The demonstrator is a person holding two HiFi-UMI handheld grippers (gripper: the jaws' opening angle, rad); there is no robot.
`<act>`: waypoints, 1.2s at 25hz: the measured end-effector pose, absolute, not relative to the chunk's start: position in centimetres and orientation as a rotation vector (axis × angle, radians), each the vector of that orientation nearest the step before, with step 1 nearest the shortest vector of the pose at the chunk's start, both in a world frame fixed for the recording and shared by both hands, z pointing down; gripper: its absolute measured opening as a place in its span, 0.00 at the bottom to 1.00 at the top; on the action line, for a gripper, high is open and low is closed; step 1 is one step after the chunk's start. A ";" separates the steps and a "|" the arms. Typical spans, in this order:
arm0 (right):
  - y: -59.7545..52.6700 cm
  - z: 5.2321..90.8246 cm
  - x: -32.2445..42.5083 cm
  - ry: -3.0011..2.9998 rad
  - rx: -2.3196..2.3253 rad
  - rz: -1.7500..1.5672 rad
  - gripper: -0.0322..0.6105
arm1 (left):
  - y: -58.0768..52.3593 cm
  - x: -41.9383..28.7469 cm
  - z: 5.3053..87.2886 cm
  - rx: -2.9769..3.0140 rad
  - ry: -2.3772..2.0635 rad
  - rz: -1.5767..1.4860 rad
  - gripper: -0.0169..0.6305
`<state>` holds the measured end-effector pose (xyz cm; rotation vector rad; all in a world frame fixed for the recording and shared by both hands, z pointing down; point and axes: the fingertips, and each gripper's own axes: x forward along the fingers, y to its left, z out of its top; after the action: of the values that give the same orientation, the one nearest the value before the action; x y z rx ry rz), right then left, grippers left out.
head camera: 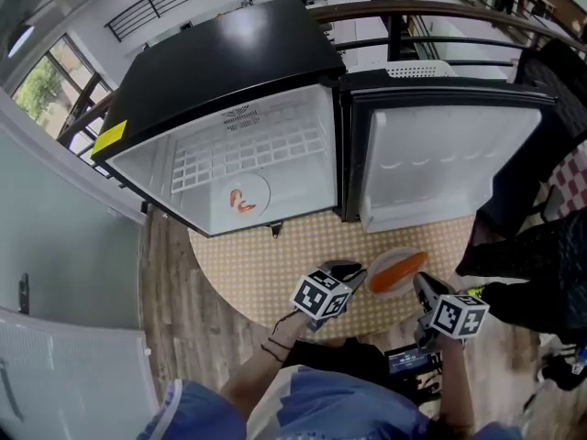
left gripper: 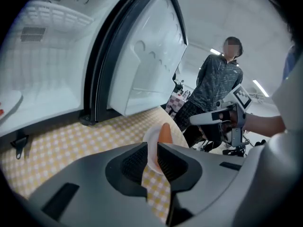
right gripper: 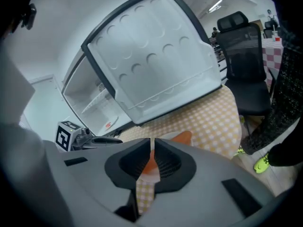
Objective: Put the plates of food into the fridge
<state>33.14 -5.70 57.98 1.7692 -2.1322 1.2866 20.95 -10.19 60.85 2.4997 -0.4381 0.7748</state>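
A white plate (head camera: 396, 270) with an orange carrot (head camera: 401, 266) on it sits over the checkered table's front edge, between my two grippers. My right gripper (head camera: 424, 287) is shut on the plate's right rim; in the right gripper view the rim (right gripper: 167, 135) sits pinched between the pads, with the carrot (right gripper: 184, 136) just behind. My left gripper (head camera: 353, 273) stands at the left rim. In the left gripper view the rim (left gripper: 152, 141) lies between slightly parted jaws that do not clearly press on it. A second plate of food (head camera: 246, 198) rests inside the open fridge (head camera: 229, 81).
The fridge door (head camera: 440, 154) hangs open to the right, over the round table (head camera: 248, 273). A person in a dark jacket (left gripper: 213, 84) stands beyond the table's right side. A black office chair (right gripper: 241, 56) stands close by there.
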 end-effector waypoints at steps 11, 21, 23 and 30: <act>-4.2 65.2 34.8 -1.910 1.826 1.515 0.11 | -12.0 23.9 67.1 2.322 -0.339 0.902 0.19; -3.6 67.8 34.7 -1.782 1.877 1.700 0.23 | -11.7 24.7 67.8 2.325 -0.237 0.990 0.20; -3.9 67.9 34.3 -1.806 1.867 1.758 0.23 | -11.5 25.0 67.8 2.327 -0.227 1.000 0.20; -4.1 68.1 33.9 -1.747 1.894 1.856 0.16 | -11.0 24.7 67.7 2.286 -0.309 0.956 0.14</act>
<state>33.88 -4.10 68.08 1.8945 -1.7469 1.8563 24.66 -10.97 67.73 2.2858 -0.3094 0.9560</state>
